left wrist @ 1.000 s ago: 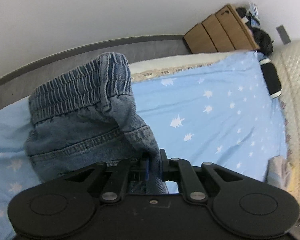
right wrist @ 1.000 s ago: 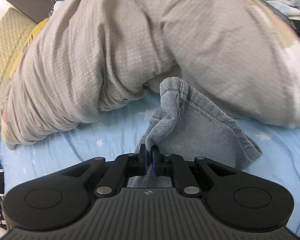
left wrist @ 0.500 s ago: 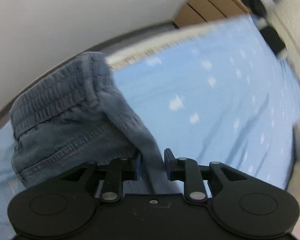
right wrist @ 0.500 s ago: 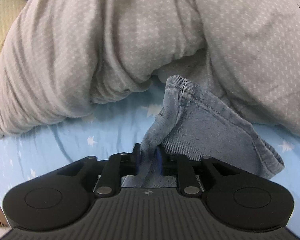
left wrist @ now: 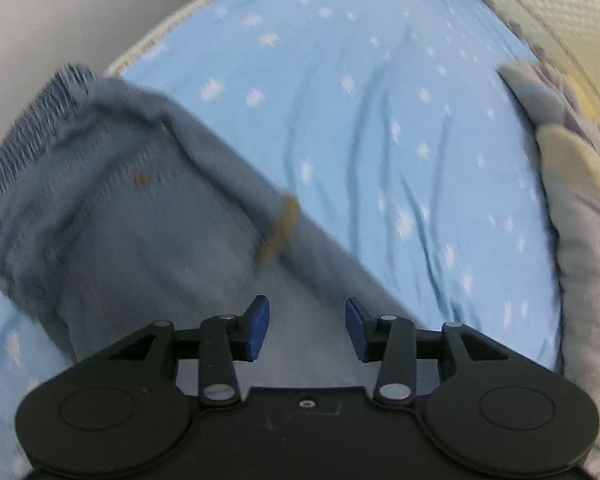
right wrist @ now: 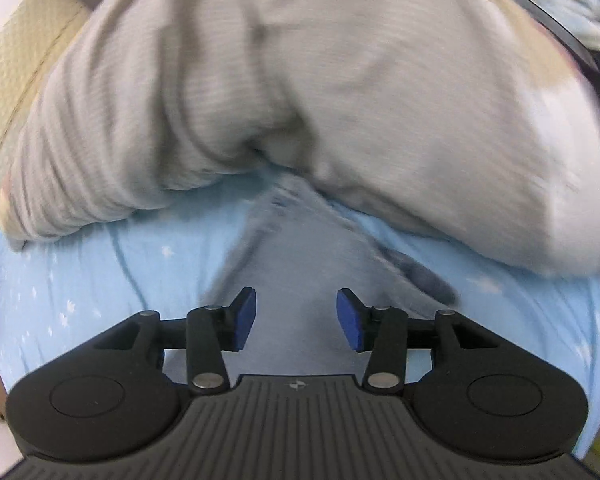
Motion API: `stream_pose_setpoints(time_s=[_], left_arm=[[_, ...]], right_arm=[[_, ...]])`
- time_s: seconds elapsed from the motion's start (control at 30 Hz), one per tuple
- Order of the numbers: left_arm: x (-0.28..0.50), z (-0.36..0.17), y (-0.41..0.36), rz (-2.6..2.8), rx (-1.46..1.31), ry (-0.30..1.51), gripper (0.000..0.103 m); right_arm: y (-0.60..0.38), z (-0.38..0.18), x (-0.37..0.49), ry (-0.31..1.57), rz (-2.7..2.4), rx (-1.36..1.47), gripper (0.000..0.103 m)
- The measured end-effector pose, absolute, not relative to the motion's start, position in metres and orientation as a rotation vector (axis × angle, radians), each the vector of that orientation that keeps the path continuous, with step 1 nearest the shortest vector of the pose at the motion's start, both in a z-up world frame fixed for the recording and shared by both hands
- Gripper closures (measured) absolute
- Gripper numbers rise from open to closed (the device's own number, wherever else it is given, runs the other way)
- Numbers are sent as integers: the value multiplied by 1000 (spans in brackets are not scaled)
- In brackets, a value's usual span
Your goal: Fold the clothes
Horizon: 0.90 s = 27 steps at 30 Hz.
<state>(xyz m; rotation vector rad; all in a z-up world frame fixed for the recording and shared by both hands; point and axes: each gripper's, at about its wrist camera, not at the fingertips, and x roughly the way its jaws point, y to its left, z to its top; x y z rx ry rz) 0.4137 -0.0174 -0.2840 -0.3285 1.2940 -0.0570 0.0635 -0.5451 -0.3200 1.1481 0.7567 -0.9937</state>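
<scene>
A pair of blue denim jeans (left wrist: 140, 216) lies on the light blue star-print bedsheet (left wrist: 380, 120), with its elastic waistband at the left of the left wrist view. My left gripper (left wrist: 307, 330) is open just above the denim, holding nothing. In the right wrist view the other end of the jeans (right wrist: 308, 264) lies flat on the sheet, its far tip against a grey duvet. My right gripper (right wrist: 296, 322) is open above the denim and empty.
A bulky grey duvet (right wrist: 300, 92) fills the far side of the right wrist view and shows at the right edge of the left wrist view (left wrist: 580, 280). A padded beige headboard (left wrist: 540, 12) and a white wall (left wrist: 60, 12) border the bed.
Both grippers opened and let go of the jeans. The raised folds of denim dropped and now lie flat on the sheet. Both views are blurred by motion.
</scene>
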Motion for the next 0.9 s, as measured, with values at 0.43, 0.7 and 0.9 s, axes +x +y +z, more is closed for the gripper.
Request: stream_pose_setpoints(time_s=[0.43,0.7,0.9], left_arm=[[305,-262,-67,-33,-286,1342,61],[265,-245,-82,7,-219,1346,60],[251,-237,-100,13,-172,1349,60]], right_arm=[[-542,-387,22,864,-915,1291,48],[-545,-401,24,864,-787,902,46],[-555,-420,33,775,-702,909,46]])
